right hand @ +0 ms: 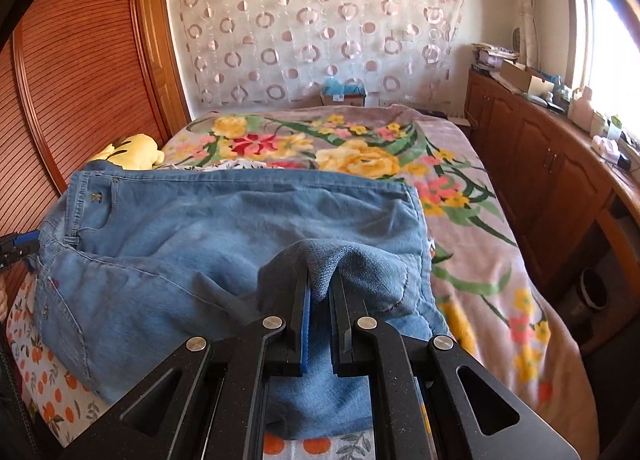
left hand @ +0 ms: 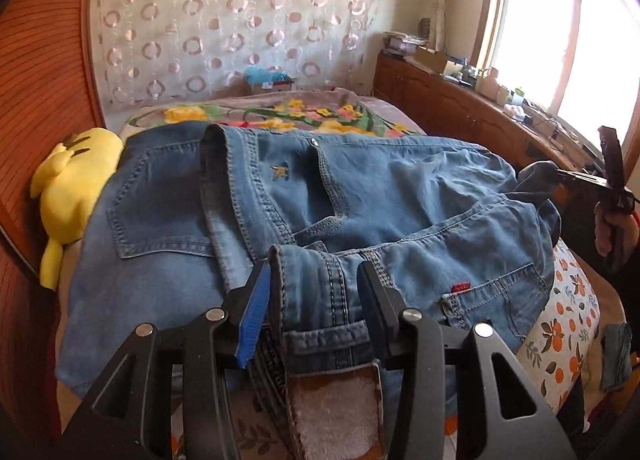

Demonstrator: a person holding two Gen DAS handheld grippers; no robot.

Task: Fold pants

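Bedding with a large flower pattern, a floral blanket (right hand: 460, 195), covers the far part of the bed, and nearer lies a sheet printed with oranges (left hand: 568, 324). A yellow plush toy (left hand: 72, 195) rests at the left edge of the bed, touching the jeans and the slatted wooden wardrobe door (right hand: 80, 71). On the right a long wooden cabinet (right hand: 540, 163) runs under the window (left hand: 560, 27), its top crowded with boxes and small bottles. A curtain with ring patterns (right hand: 320, 27) hangs on the back wall, and a cardboard box (right hand: 344, 97) stands below it.

The blue jeans (right hand: 200, 227) lie on the near part of the bed, folded over on themselves. Their long axis runs across the bed from left to right, with the waistband and pockets at the left end. A red tag (left hand: 459, 288) shows on the back pocket.

The left gripper (left hand: 314, 296) points downward at the waistband end. Its jaws stand partly apart, with the belt-loop part of the waistband between them, and the pads do not seem to press on it. The right gripper (right hand: 320, 296) also tilts downward at the opposite end, its jaws almost together and pinching a raised fold of the denim. In the left wrist view a hand (left hand: 608, 227) holds the right gripper's handle.
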